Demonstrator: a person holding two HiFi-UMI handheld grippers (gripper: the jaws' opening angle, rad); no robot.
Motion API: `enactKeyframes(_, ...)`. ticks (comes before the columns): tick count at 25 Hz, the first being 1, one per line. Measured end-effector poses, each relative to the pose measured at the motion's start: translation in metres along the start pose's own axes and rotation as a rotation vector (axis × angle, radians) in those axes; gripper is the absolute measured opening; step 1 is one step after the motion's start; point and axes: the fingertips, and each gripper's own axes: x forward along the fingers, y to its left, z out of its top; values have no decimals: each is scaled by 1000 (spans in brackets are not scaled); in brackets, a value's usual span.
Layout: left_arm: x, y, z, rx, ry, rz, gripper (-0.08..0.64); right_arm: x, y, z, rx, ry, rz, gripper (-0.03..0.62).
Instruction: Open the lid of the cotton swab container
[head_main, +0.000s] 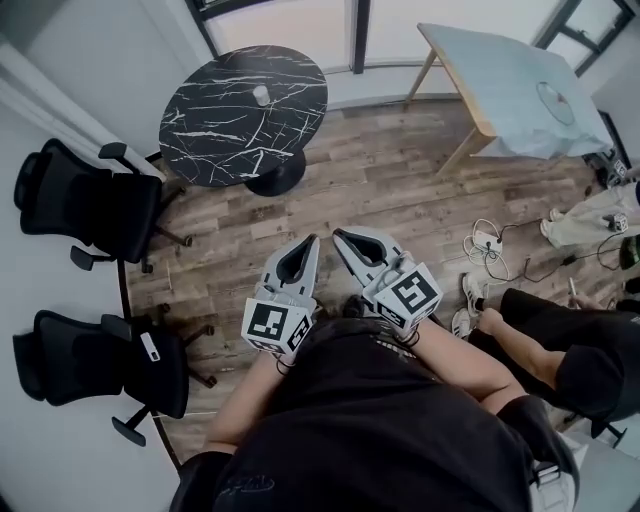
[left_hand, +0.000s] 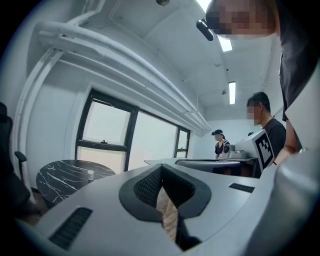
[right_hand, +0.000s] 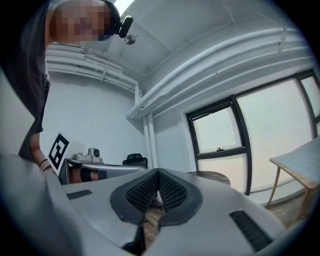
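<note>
Round black marble table (head_main: 215, 135) at eleven o'clock carries the small white cotton swab container (head_main: 262, 96), contents too small to see; well short of it, left gripper (head_main: 312, 241) and right gripper (head_main: 340, 236) point level toward twelve, jaws closed, empty.

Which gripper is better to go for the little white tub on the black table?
Left, probably, though only just. The tub stands up-left in the head view, on the side of the left gripper. Both it and the right gripper are shut, empty and far away.

Glossy black marble table (head_main: 220, 130), wooden floor (head_main: 380, 190)
</note>
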Motion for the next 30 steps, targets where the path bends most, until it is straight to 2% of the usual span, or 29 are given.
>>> enactKeyframes(6, 31, -3, -5, -3, 17, -43, 6, -4, -29, -4, 20, 3, -40, 20)
enactKeyframes(16, 91, 22, 10, -3, 10, -91, 6, 22, -81, 4, 10, 13, -87, 20)
enactKeyframes(22, 127, 74, 18, -15, 5, -80, 6, 71, -118, 7, 2, 20, -93, 20)
enactKeyframes(30, 170, 178, 57, -15, -25, -77, 6, 179, -154, 30, -31, 29, -64, 20)
